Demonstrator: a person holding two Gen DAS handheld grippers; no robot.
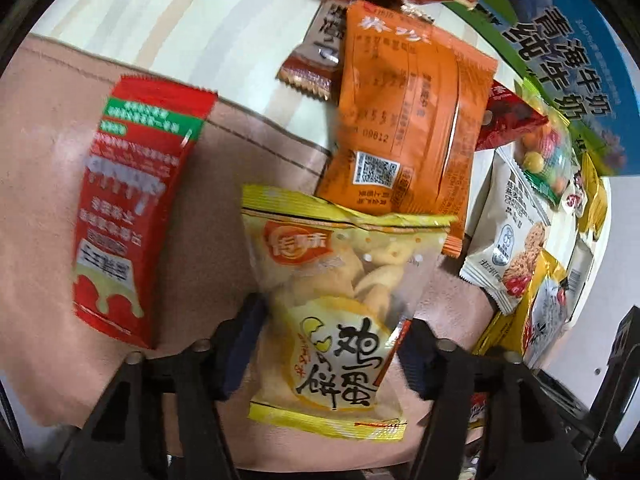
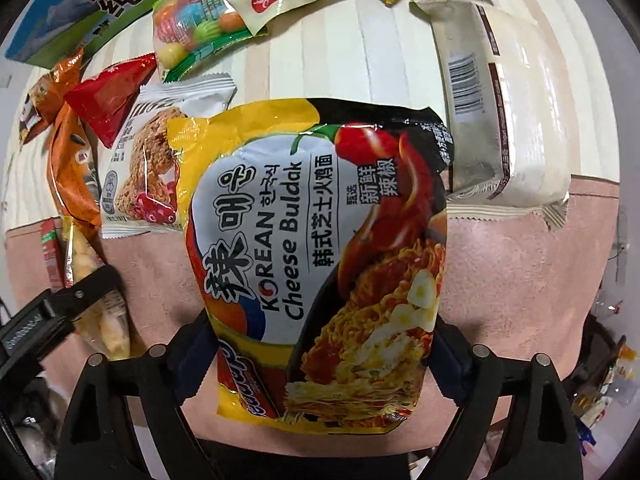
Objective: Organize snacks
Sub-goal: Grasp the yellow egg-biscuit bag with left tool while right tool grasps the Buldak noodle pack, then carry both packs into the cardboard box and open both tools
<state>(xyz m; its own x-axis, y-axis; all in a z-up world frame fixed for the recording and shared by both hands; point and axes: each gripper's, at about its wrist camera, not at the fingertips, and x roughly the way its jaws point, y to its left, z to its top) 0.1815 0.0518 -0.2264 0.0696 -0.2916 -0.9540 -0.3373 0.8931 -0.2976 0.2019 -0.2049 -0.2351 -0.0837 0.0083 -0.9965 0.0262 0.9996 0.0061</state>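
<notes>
We look down along two handheld grippers over a tabletop (image 2: 400,48) strewn with snacks, its near part covered by a pink mat (image 1: 44,184).

In the left wrist view, the left gripper (image 1: 324,348) has its jaws drawn narrow on a small yellow egg-biscuit packet (image 1: 332,312), one dark pad against each side of the bag. A red sachet (image 1: 128,208) lies on the mat to the packet's left. Just beyond the packet is an orange packet (image 1: 404,120), its lower edge overlapping the yellow one's top seam.

In the right wrist view, the right gripper (image 2: 324,360) has its jaws spread wide on a large Korean Cheese Buldak noodle pack (image 2: 320,264), gripped at both lower sides. A white oat-cookie packet (image 2: 140,168) sits just left of the noodle pack, a bag of coloured candies (image 2: 192,20) lies farther back, and a pale barcoded bag (image 2: 492,120) lies to the right. A blue milk carton (image 2: 80,4) stands at the far left.
</notes>
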